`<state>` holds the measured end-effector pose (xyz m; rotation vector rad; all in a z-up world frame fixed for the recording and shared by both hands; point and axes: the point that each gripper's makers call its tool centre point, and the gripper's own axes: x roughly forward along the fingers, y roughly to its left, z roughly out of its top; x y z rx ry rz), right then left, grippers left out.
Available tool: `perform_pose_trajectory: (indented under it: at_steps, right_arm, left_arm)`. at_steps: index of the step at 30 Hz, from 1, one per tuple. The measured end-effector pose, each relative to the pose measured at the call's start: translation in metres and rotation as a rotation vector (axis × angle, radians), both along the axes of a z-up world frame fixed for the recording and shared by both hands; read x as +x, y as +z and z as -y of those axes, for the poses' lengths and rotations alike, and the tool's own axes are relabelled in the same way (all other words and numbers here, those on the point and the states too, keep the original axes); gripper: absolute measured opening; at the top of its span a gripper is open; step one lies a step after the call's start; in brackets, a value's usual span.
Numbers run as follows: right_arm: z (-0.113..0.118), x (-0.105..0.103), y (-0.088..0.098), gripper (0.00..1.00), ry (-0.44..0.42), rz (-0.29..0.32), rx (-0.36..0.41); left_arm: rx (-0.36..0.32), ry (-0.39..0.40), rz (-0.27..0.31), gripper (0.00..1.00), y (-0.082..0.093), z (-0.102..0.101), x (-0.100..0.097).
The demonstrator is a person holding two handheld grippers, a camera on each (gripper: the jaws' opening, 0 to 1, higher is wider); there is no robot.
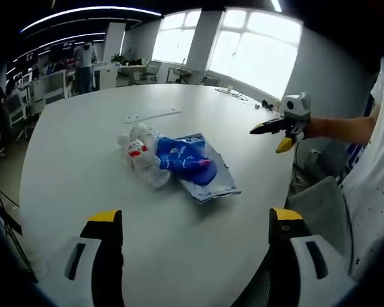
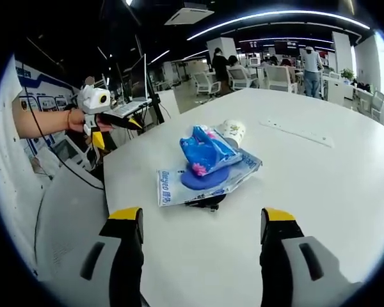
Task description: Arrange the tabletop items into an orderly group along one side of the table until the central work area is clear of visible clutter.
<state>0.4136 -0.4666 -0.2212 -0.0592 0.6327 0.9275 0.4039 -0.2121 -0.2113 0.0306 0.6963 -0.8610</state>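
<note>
Task barely begun — the pile of packets point(image 1: 179, 163) sits mid-bench, a white strip point(image 1: 152, 116) lying apart toward the far edge. Left hand-held gripper point(image 1: 195, 233) and right hand-held gripper point(image 2: 201, 230) both wide, empty — nothing moved to a side yet.

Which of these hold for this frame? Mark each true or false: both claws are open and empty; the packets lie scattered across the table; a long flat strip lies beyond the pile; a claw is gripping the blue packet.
1. Both claws are open and empty. True: the left claw and the right claw hold nothing.
2. The packets lie scattered. False: they sit in one pile on the white table.
3. A long flat strip lies beyond the pile. True.
4. A claw grips the blue packet. False: nothing touches it.
</note>
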Motion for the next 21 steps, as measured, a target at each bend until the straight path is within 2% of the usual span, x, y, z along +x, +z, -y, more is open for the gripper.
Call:
perform_pose_trajectory:
  at_steps: [21]
  right_arm:
    - [-0.016,0.016,0.004,0.67,-0.018,0.011,0.030]
  left_arm:
    - [-0.015,0.006,0.025,0.89,0.005,0.007,0.022]
